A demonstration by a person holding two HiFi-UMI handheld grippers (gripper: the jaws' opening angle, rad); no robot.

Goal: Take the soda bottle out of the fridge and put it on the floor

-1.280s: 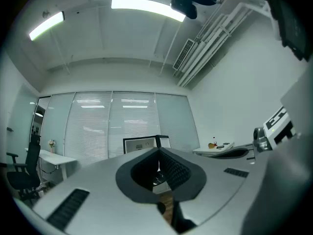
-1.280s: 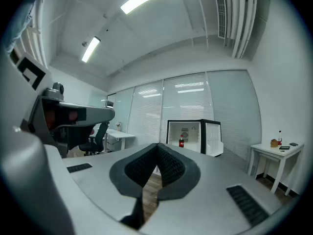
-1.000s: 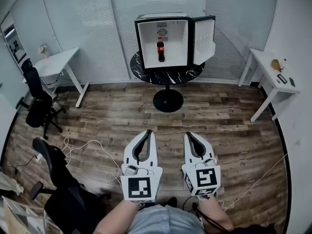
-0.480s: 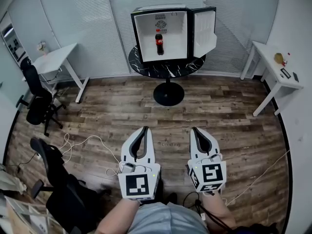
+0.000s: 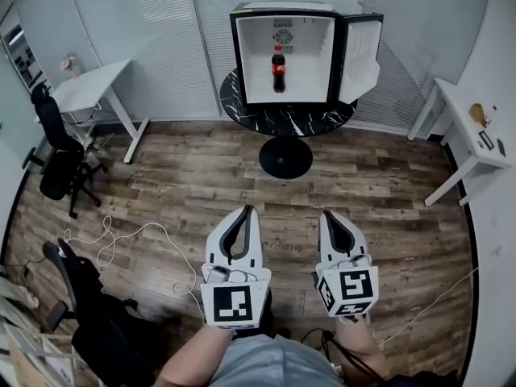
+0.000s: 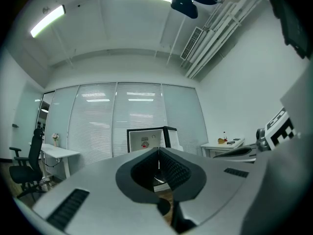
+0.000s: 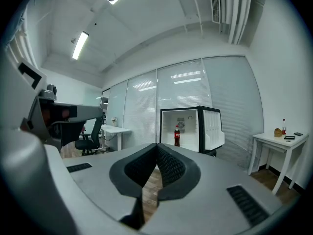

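Well, both claws are pinched together with nothing between them. The left claw [image 5: 246,210] and the right claw [image 5: 329,215] hang low in front of the person, well apart from the fridge [image 5: 282,9].

The soda bottle [image 5: 279,68] stands upright in the middle of the open fridge. The fridge sits on a round surface [image 5: 322,120] at the far side of the room.

To do this step well, I'd say close the distance first and spread one claw before it reaches the opening. Then come in level at the bottle's body, not its narrow neck, staying clear of the door [image 5: 364,58] swung out to the right.

The bottle looks like smooth round plastic, dark inside with a red label, and probably slippery. The fridge is a black box with a plain white lining, and the surface under it is dark stone with pale veins. The floor [image 5: 193,185] is grainy wooden planks.
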